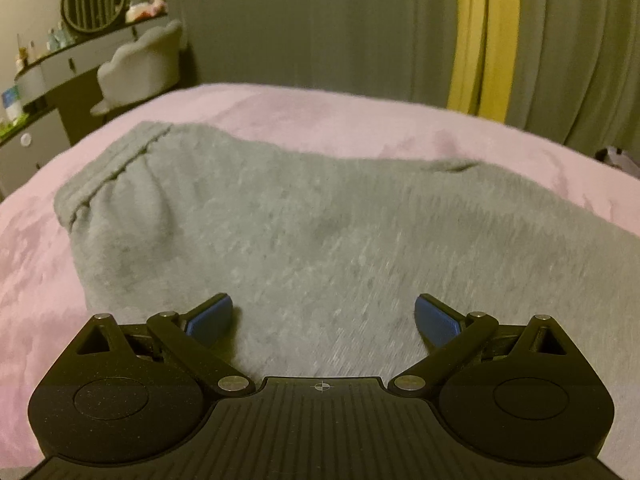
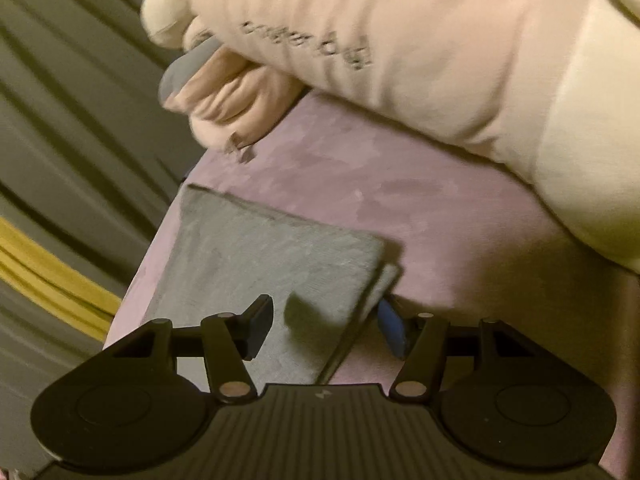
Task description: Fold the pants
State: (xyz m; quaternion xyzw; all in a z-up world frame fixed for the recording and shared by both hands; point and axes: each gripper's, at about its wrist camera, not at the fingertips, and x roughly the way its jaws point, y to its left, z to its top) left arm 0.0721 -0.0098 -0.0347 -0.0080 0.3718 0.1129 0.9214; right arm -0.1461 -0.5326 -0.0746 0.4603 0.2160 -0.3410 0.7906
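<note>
Grey fleece pants point(image 1: 280, 220) lie flat on a pink bed blanket point(image 1: 320, 108), with the waistband point(image 1: 108, 172) at the far left. My left gripper point(image 1: 324, 304) hovers low over the middle of the pants, open, its blue pads wide apart and nothing pinched. In the right wrist view the leg ends of the pants point(image 2: 272, 256) lie stacked near the bed's edge. My right gripper point(image 2: 325, 304) is open and straddles their right edge. Its left finger is over the cloth and its blue right pad point(image 2: 390, 324) is beside the hem. The pads do not press.
A big cream plush pillow with printed letters point(image 2: 400, 40) lies on the blanket point(image 2: 400, 200) just beyond the leg ends. Grey curtains with a yellow stripe point(image 1: 484, 40) hang behind the bed. A dressing table with a round mirror point(image 1: 94, 0) and a padded chair point(image 1: 140, 64) stand at the far left.
</note>
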